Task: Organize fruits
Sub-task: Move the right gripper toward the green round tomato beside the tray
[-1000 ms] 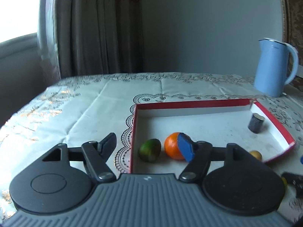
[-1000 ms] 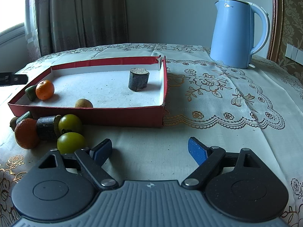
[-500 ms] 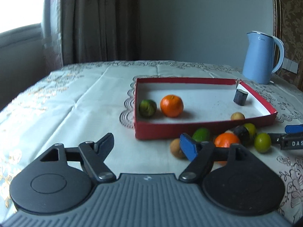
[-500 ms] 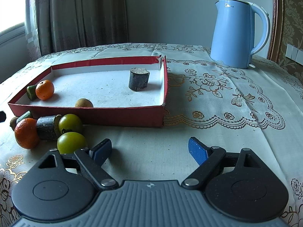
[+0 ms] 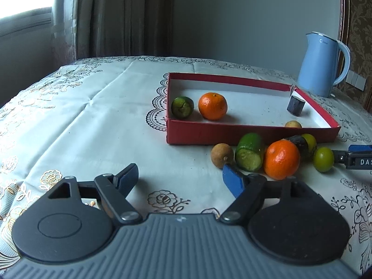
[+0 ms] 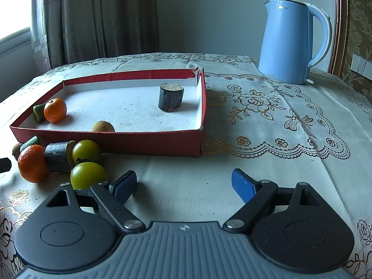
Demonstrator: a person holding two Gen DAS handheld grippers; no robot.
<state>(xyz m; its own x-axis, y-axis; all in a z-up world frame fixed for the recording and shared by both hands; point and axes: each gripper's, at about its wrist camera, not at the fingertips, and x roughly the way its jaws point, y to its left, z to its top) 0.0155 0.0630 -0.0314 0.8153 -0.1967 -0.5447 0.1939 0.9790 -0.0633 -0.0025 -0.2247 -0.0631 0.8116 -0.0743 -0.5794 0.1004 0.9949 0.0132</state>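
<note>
Daylight is coming through a window (image 5: 25,21) at the upper left; brown curtains (image 5: 121,16) are hanging beside a grey wall (image 5: 244,16); patterned wallpaper (image 5: 360,23) is showing at far right.

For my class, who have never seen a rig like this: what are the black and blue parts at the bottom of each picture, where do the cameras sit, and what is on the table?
A person holds one hand-held gripper in each hand; a camera on each looks forward along its two blue-tipped fingers. One picture comes from the left hand-held gripper, the other from the right hand-held gripper. Both are open and hold nothing. On the patterned tablecloth stands a shallow red box containing an orange and a few other pieces. More fruit lies in front of the box, including a second orange and two green fruits. A blue kettle stands behind.
</note>
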